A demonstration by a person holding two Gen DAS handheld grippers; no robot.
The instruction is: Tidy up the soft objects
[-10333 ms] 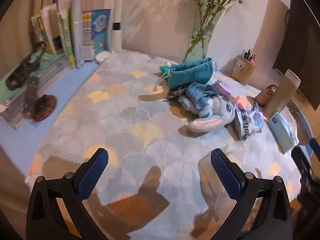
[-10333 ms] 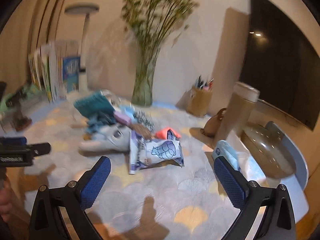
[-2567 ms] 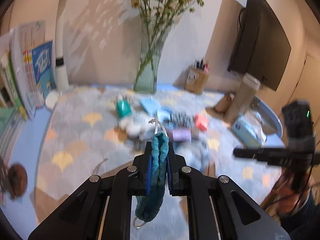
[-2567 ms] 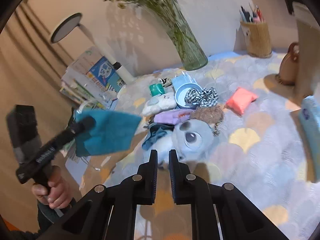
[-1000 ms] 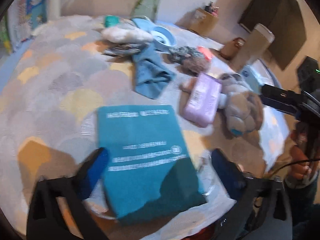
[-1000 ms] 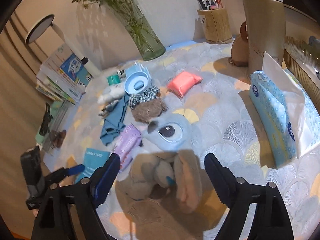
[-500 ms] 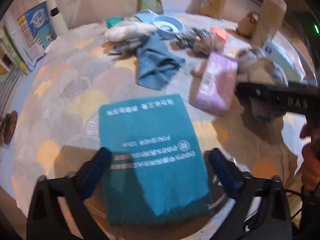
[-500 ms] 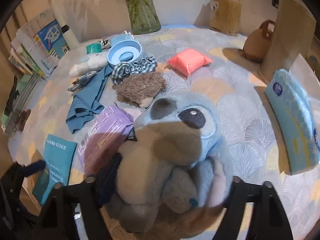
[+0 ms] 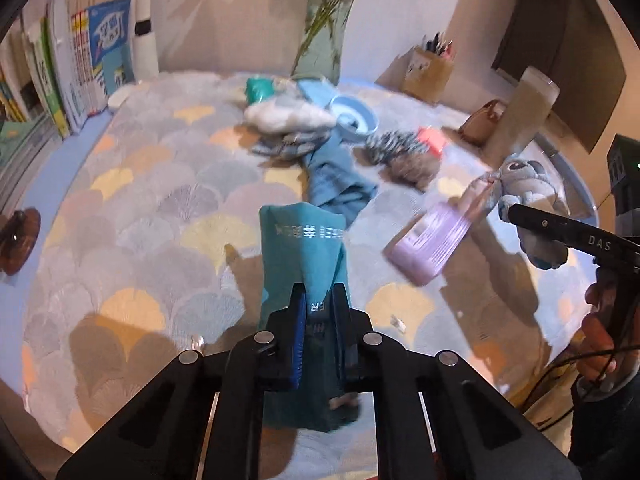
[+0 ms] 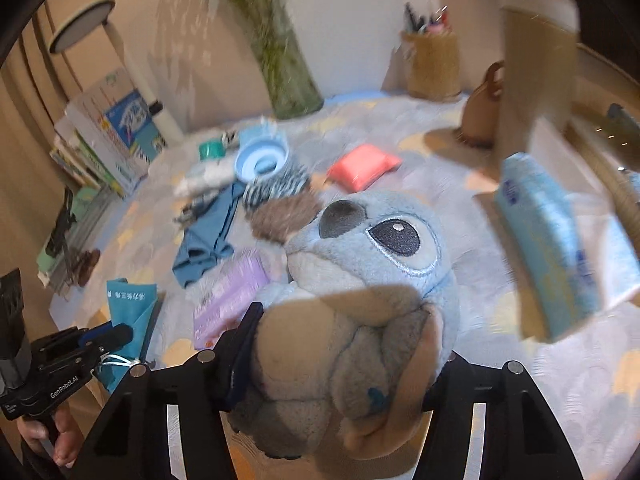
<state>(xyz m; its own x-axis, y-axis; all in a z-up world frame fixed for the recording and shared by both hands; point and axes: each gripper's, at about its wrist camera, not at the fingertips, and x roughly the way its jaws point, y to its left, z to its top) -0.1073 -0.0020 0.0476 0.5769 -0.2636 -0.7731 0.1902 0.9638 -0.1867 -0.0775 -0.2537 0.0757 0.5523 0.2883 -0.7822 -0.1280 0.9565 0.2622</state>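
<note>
My left gripper [image 9: 319, 300] is shut on a teal drawstring pouch [image 9: 301, 248] and lifts its near end off the table; it also shows in the right wrist view [image 10: 130, 308]. My right gripper [image 10: 340, 344] is shut on a blue plush toy [image 10: 372, 280], held above the table; the toy also shows at the right of the left wrist view [image 9: 528, 184]. A purple packet [image 9: 434, 242], a blue cloth [image 9: 338, 184], a brown furry piece [image 9: 412, 166], a checked fabric piece [image 10: 276, 188], a white plush [image 9: 286, 114] and a pink pad [image 10: 362, 168] lie on the table.
A glass vase [image 10: 286, 72] stands at the back, with a pen holder [image 10: 432, 60] and a tall beige cup [image 10: 536, 60] to the right. A blue tissue pack [image 10: 548, 240] lies at the right. Books [image 9: 80, 64] line the left. A blue bowl [image 10: 262, 160] sits mid-table.
My left gripper has closed on the teal pouch that lay flat and raised its near end. My right gripper has closed on the plush toy and lifted it.
</note>
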